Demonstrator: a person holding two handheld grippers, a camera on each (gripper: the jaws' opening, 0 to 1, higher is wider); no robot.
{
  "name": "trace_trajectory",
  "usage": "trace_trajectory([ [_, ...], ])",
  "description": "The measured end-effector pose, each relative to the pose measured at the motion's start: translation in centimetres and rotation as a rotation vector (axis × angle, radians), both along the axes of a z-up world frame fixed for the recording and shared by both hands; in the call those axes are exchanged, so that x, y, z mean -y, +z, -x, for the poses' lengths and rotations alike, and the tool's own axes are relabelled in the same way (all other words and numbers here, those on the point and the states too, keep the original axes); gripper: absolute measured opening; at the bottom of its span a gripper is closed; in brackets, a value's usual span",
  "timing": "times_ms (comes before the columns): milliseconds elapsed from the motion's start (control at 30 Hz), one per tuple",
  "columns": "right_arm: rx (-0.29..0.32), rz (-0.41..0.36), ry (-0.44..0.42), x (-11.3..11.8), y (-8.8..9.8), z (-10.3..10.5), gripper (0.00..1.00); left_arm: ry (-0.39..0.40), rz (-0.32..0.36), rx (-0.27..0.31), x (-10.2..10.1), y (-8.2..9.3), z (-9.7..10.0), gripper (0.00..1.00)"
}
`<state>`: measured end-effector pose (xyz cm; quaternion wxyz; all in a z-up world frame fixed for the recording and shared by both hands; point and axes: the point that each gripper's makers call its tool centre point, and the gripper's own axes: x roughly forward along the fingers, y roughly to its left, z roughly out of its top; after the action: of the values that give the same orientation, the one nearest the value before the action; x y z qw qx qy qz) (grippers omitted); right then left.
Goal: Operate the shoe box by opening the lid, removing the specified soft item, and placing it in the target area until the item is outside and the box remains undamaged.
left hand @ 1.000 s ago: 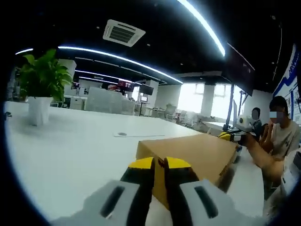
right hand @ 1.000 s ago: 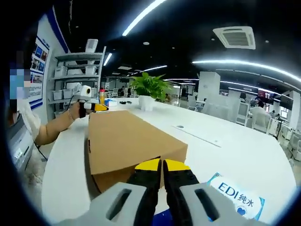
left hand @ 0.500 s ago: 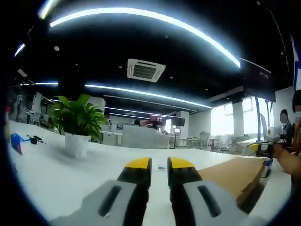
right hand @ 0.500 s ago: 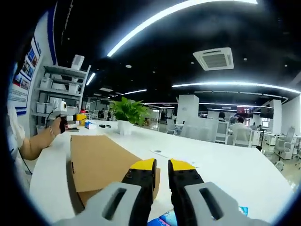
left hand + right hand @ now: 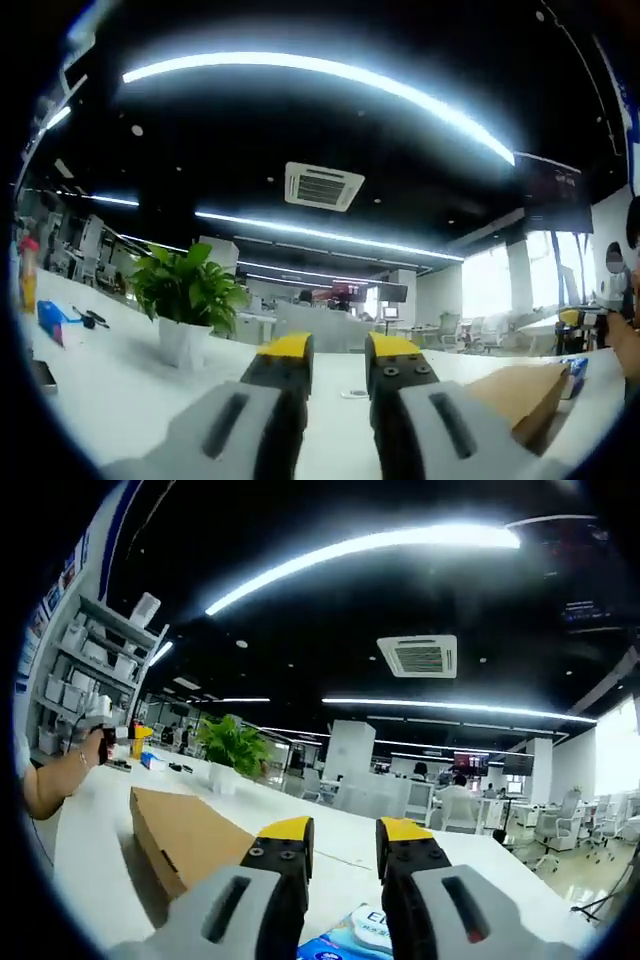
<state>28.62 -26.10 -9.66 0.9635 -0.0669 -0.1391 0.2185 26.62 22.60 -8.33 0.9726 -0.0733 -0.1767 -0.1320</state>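
1. white table (image 5: pixel 90 880): a long surface that carries every item listed below; in the left gripper view it runs under the jaws (image 5: pixel 90 390).
2. shoe box (image 5: pixel 185 835): brown cardboard, lid shut, contents hidden. it lies flat on the table, left of and beyond the right gripper's jaws, not touching them. in the left gripper view its corner (image 5: pixel 515 395) sits right of the jaws, also apart.
3. potted plant (image 5: pixel 190 305): green leaves in a white pot, upright on the table, left of the left jaw; in the right gripper view it stands beyond the box (image 5: pixel 232 750).
4. blue-and-white packet (image 5: pixel 350 935): flat on the table between and below the right gripper's jaws; contents cannot be told.
5. left gripper (image 5: pixel 335 350): yellow-tipped jaws a narrow gap apart, holding nothing, raised above the table.
6. right gripper (image 5: pixel 342 835): jaws a moderate gap apart, holding nothing, clear of the box.
7. person's hand (image 5: pixel 85 750): holds a gripper handle at the far left, beyond the box.
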Motion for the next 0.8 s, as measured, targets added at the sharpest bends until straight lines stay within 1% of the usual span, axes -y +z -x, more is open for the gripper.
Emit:
trace_trajectory([
  [67,0.036,-0.063,-0.002,0.8,0.7,1.1,0.29,0.017,-0.026,0.034,0.2,0.8,1.0,0.25],
  [100,0.051,-0.083,-0.014,1.2,0.8,1.4,0.32,0.024,-0.038,0.042,0.4,0.9,1.4,0.27],
  [133,0.057,-0.083,-0.019,1.2,0.7,1.7,0.36,0.028,-0.045,0.045,0.5,0.8,1.8,0.29],
  [233,0.078,-0.113,-0.072,2.3,-0.5,2.0,0.44,0.03,-0.036,0.06,1.1,-0.2,3.3,0.31],
  [300,0.079,-0.141,-0.125,3.3,-1.4,1.7,0.45,0.058,-0.027,0.07,1.1,-1.1,3.8,0.34],
  [333,0.077,-0.138,-0.159,3.8,-2.3,1.5,0.45,0.085,-0.028,0.073,0.9,-1.6,3.9,0.36],
  [367,0.061,-0.138,-0.186,4.3,-2.9,1.2,0.46,0.105,-0.033,0.072,0.8,-1.9,3.8,0.38],
  [400,0.05,-0.136,-0.2,4.6,-3.2,1.1,0.47,0.132,-0.049,0.067,0.7,-2.5,3.7,0.4],
  [433,0.012,-0.113,-0.214,4.9,-4.0,1.0,0.48,0.156,-0.069,0.065,0.6,-2.9,3.7,0.42],
  [467,0.019,-0.108,-0.213,4.8,-4.0,1.1,0.5,0.184,-0.095,0.075,0.5,-3.3,3.6,0.44],
  [500,0.022,-0.107,-0.216,4.9,-4.1,1.2,0.5,0.192,-0.105,0.082,0.5,-3.5,3.5,0.47],
  [600,0.006,-0.124,-0.208,4.9,-4.5,1.3,0.5,0.158,-0.121,0.066,1.0,-4.5,3.4,0.56],
  [700,0.0,-0.12,-0.192,4.3,-4.7,1.4,0.5,0.16,-0.115,0.076,0.6,-4.5,3.5,0.57],
  [800,-0.001,-0.079,-0.19,3.7,-4.9,1.5,0.5,0.186,-0.128,0.069,0.0,-4.8,3.4,0.58],
])
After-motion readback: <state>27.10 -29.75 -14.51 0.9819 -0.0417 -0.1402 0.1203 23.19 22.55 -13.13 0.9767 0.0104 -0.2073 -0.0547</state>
